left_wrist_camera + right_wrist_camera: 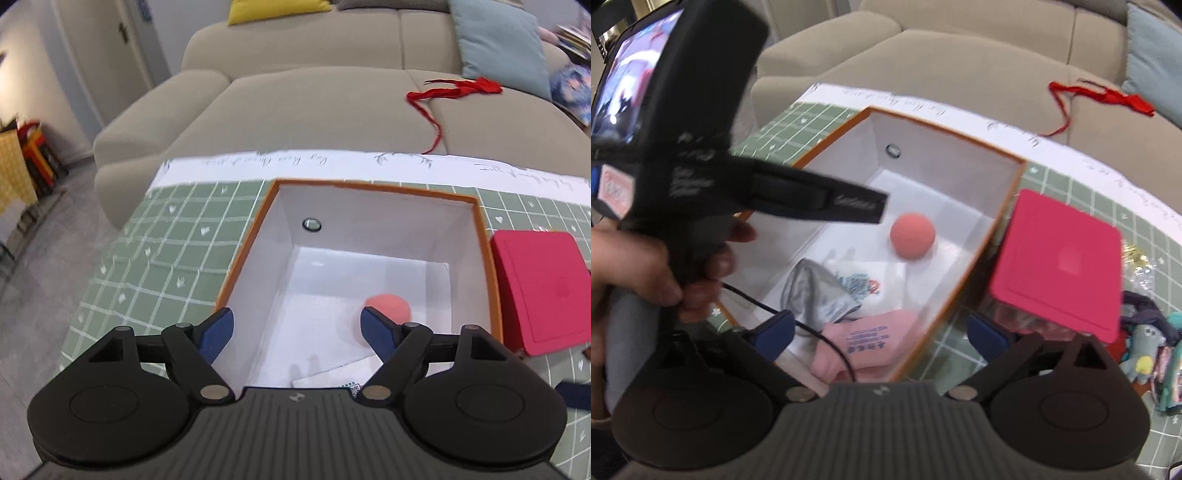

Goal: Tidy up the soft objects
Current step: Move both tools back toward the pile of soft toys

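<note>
An orange-rimmed white box (373, 186) (1015, 206) stands open on the green checked tablecloth. A pink ball (391, 307) (912, 233) lies on its floor. In the right wrist view a silver pouch (816, 295), a pink folded cloth (871, 339) and a white printed cloth (860, 282) also lie in the box. My left gripper (297, 330) is open and empty above the box's near side. My right gripper (881, 338) is open and empty over the box's near right corner. The left hand-held tool (679, 155) crosses the right wrist view at left.
A red flat lid (543, 291) (1060, 258) lies right of the box. Soft toys (1145, 347) and dark cloth (1145, 314) sit at the far right. A beige sofa (314, 103) holds a red ribbon (461, 90) (1108, 98), a blue cushion (502, 44) and a yellow cushion (273, 9).
</note>
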Tool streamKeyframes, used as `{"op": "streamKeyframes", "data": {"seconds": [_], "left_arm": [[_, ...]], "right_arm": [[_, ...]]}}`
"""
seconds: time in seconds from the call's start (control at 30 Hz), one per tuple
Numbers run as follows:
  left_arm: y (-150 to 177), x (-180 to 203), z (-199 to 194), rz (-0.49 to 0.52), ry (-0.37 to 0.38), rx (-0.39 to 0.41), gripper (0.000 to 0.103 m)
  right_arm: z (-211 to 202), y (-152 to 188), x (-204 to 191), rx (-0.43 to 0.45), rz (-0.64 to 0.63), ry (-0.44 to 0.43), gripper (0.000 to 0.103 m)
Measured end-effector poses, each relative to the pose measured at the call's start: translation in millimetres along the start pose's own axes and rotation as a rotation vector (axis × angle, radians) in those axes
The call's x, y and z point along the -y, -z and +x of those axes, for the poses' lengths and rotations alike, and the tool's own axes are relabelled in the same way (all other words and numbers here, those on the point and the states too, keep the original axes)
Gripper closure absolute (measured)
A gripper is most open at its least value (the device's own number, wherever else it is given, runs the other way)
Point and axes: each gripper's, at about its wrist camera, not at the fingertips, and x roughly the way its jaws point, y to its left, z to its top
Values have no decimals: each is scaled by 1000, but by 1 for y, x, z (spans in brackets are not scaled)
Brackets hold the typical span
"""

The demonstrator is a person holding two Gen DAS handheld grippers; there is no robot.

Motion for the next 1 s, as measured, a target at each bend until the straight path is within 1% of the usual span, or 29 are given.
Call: {"op": "streamKeyframes", "data": {"seconds": [0.07,0.1,0.2,0.27,0.3,0.37,0.47,0.5,0.57,0.6,0.67,0.73,0.8,0.87,0.93,1.0], "left_arm": [[-3,4,-8,1,0,18,11],[-4,5,-12,-9,13,24,11],[-8,6,-24,-46,80,40,11],[-10,8,-36,-62,125,68,11],[-11,11,-43,-55,137,87,11],[-14,21,-53,-19,127,111,11],[-20,43,-63,23,80,109,11],[-19,50,-67,32,82,110,11],[-20,63,-70,51,120,100,11],[-21,69,-70,59,142,91,11],[-22,80,-71,62,176,77,11],[-23,91,-71,65,209,67,11],[-25,102,-74,69,245,55,11],[-26,116,-76,82,279,50,11],[-27,134,-79,116,307,44,11],[-27,150,-81,151,325,47,11]], "right_arm": [[-7,3,7,26,7,8,3],[-11,4,11,33,16,9,3],[-20,10,25,52,51,19,3],[-25,13,36,63,71,45,3],[-28,15,40,71,78,58,3],[-35,19,51,89,93,84,3],[-43,22,71,115,138,108,3],[-47,23,79,124,158,111,3],[-54,25,94,141,197,125,3],[-57,25,101,150,210,144,3],[-64,28,115,183,229,230,3],[-70,31,130,201,239,297,3],[-73,34,147,202,261,332,3],[-73,37,168,198,300,345,3],[-73,41,187,197,339,369,3],[-70,46,209,189,386,421,3]]}}
